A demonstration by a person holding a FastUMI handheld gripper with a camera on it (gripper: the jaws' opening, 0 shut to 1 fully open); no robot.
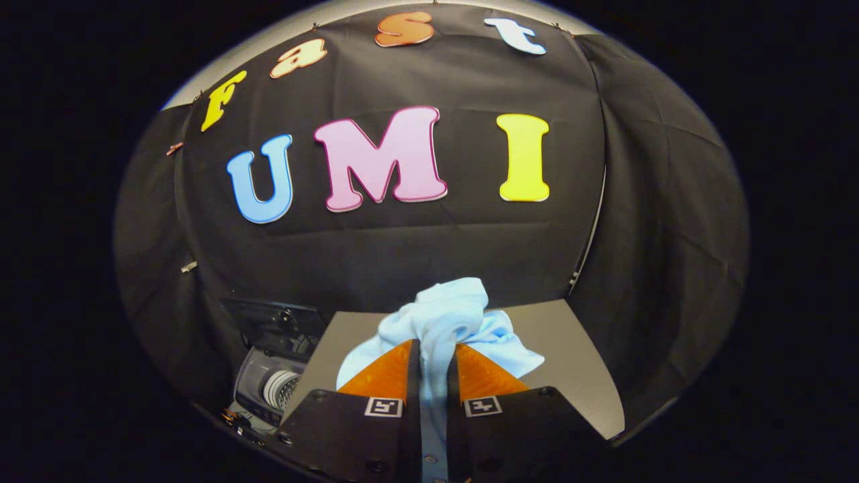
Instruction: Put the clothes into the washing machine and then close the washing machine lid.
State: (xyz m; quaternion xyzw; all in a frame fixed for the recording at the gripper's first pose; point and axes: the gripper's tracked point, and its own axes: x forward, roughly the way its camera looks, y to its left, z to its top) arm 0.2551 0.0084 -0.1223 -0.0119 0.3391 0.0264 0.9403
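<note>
The tool point(433, 365) has its two fingers pressed close on a pale blue cloth point(446, 322), which bunches up between and just ahead of them, lifted above the grey table point(570, 349). So the pick-up looks done. The carry, the drop into the drum and the lid closing are still to come. Off to the left and lower sits the washing machine point(272, 382), its lid point(275, 325) standing open and the drum visible. Nothing seems to block the way across. Beyond hangs the booth's black wall.
</note>
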